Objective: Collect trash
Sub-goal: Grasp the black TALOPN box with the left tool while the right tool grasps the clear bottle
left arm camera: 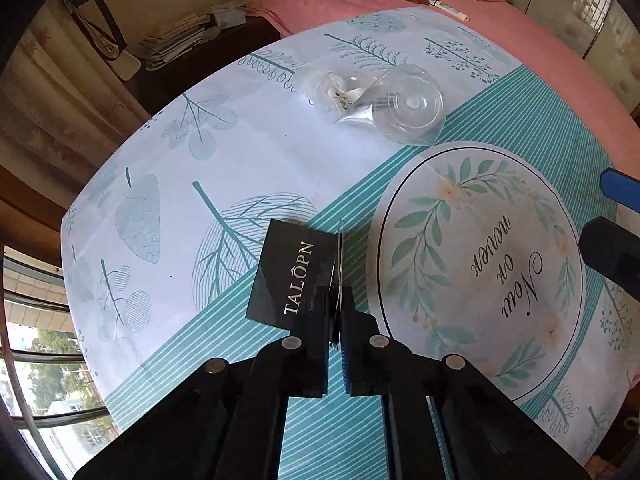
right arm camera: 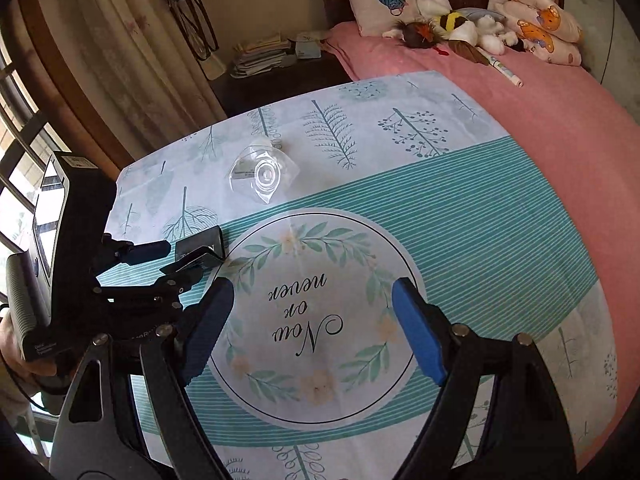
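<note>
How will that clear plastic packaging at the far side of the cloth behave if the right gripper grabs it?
The clear plastic packaging looks thin and see-through, so it is probably very light and may crumple under the pads. Its glossy surface suggests it could slip. The open right gripper would likely do better pinching the flat creased flap than the domed part, which may skid across the tablecloth when nudged.

tablecloth [right arm camera: 460, 216]: white, teal leaf prints, teal-striped band, floral wreath circle
card [left arm camera: 294, 276]: black, pale lettering
plastic packaging [left arm camera: 384, 100]: clear
bedsheet [right arm camera: 540, 120]: pink
right gripper [right arm camera: 314, 334] pads [right arm camera: 418, 326]: blue
</note>
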A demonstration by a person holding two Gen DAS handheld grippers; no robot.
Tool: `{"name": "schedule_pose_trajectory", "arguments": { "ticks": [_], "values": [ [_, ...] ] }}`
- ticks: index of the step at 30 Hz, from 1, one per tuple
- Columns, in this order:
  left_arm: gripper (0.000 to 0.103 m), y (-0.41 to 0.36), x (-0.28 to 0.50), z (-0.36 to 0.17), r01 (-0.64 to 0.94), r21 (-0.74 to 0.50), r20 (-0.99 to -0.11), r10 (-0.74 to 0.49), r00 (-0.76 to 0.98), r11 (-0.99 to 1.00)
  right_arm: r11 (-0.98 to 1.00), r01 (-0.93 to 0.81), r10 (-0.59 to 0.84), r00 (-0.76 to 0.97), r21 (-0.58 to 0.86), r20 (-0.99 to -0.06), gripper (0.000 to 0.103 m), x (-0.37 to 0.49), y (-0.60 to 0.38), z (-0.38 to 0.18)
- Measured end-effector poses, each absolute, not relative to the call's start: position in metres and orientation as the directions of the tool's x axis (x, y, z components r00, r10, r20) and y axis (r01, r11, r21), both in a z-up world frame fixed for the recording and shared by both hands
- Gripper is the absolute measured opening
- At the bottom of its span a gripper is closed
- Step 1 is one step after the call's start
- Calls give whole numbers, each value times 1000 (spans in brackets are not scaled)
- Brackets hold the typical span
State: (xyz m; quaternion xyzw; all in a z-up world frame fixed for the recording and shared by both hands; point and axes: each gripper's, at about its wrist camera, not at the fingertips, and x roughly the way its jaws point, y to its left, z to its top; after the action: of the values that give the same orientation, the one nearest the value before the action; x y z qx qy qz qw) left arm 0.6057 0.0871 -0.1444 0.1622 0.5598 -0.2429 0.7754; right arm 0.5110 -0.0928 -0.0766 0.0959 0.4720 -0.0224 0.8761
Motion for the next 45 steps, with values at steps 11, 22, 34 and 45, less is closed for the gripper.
{"name": "schedule_pose_trajectory", "arguments": {
  "ticks": [11, 22, 34, 45],
  "values": [
    [2, 136, 634, -104, 433, -101, -917, -253, 309, 896, 1000, 8, 0, 588, 6, -809, 79, 569, -52, -77],
    [2, 192, 652, -97, 275, -180, -906, -268, 327, 944, 922, -189, -148, 634, -338, -759, 79, 637, 34, -90],
    [2, 207, 643, -101, 228, -204, -909, -271, 317, 952, 844, -186, -353, 514, -503, -782, 21, 675, 35, -140],
    [2, 186, 592, -72, 273, -214, -899, -298, 320, 938, 995, 67, -92, 486, -67, -869, 17, 613, -71, -94]
  ]
}}
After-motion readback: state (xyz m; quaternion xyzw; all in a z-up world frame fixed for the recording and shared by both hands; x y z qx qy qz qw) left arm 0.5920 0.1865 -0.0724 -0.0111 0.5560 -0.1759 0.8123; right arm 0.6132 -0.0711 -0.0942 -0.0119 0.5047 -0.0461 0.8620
